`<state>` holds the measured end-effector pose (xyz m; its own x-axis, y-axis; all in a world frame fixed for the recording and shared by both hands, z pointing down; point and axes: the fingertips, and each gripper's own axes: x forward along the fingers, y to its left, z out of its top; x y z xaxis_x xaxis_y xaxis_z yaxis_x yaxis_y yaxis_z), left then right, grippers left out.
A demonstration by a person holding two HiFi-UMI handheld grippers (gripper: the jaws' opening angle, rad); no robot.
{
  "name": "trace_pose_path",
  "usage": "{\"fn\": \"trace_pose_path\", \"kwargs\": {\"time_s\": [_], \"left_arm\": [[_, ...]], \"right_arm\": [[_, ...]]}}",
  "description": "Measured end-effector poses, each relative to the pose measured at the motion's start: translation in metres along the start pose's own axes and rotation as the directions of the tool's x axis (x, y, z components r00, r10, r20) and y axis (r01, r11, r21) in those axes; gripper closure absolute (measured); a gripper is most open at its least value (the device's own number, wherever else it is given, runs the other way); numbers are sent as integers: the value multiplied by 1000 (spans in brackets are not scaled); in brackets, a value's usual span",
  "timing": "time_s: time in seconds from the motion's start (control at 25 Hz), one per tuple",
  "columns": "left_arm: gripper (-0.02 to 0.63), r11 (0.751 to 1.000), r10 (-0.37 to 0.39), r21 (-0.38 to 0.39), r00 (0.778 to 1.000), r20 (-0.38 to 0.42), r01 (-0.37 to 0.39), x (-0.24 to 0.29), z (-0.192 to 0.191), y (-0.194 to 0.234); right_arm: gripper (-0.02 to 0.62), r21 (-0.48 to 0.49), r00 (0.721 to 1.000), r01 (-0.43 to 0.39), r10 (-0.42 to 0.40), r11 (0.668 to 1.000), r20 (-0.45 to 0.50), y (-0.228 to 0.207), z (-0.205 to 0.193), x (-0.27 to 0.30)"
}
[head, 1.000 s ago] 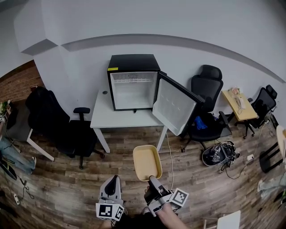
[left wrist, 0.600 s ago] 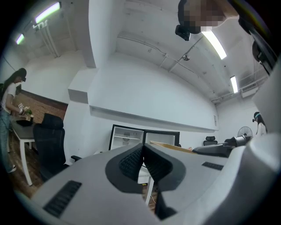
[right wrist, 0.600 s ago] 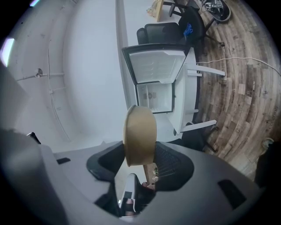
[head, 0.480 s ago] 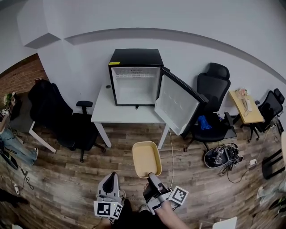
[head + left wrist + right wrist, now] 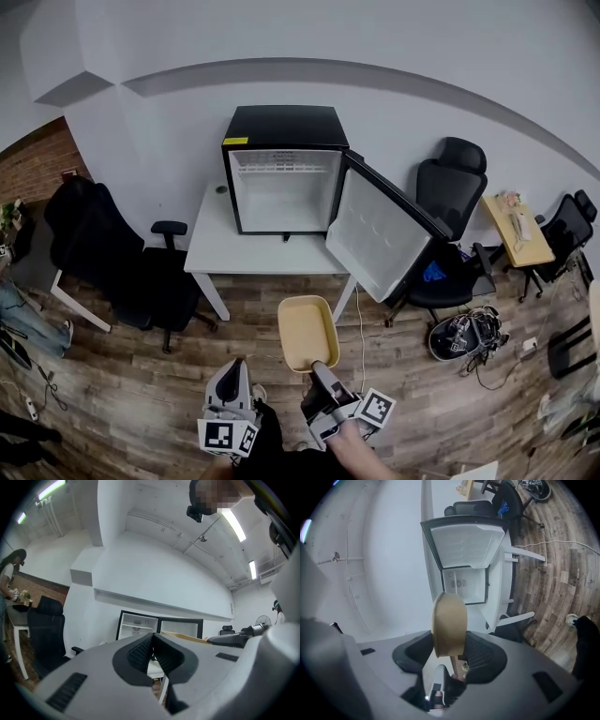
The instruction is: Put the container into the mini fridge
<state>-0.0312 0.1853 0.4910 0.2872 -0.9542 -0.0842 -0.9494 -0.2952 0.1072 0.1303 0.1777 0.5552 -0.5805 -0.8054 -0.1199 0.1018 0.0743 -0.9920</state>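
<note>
A tan oblong container (image 5: 307,334) hangs in the air in front of me, gripped at its near end by my right gripper (image 5: 319,371); the right gripper view shows the container (image 5: 449,623) edge-on between the dark pads. The black mini fridge (image 5: 284,167) stands on a white table (image 5: 258,251) ahead, its door (image 5: 382,234) swung wide to the right and its white interior bare. In the right gripper view the fridge (image 5: 465,563) lies straight beyond the container. My left gripper (image 5: 232,389) is low at the left, jaws together and holding nothing; its own view shows the pads (image 5: 151,654) meeting.
Black office chairs stand left of the table (image 5: 122,258) and right of it (image 5: 448,230). A small wooden desk (image 5: 514,230) sits far right. A helmet-like object with cables (image 5: 461,335) lies on the wooden floor. A white cable (image 5: 361,333) runs down beside the table leg.
The view has shifted slightly and the fridge sits a little lower and larger than half a second ago. The container and both grippers hold the same places in the picture.
</note>
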Motion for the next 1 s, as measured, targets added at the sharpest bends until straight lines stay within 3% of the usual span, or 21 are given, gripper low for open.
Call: {"fn": "trace_pose_path", "kwargs": {"time_s": [0.56, 1.0], "left_arm": [[598, 995, -97, -12, 995, 19, 98, 167, 31, 128], [598, 987, -154, -34, 988, -5, 154, 233, 20, 179]], "right_arm": [[377, -34, 995, 10, -7, 999, 101, -2, 48, 192], [377, -39, 990, 24, -18, 999, 141, -13, 67, 279]]}}
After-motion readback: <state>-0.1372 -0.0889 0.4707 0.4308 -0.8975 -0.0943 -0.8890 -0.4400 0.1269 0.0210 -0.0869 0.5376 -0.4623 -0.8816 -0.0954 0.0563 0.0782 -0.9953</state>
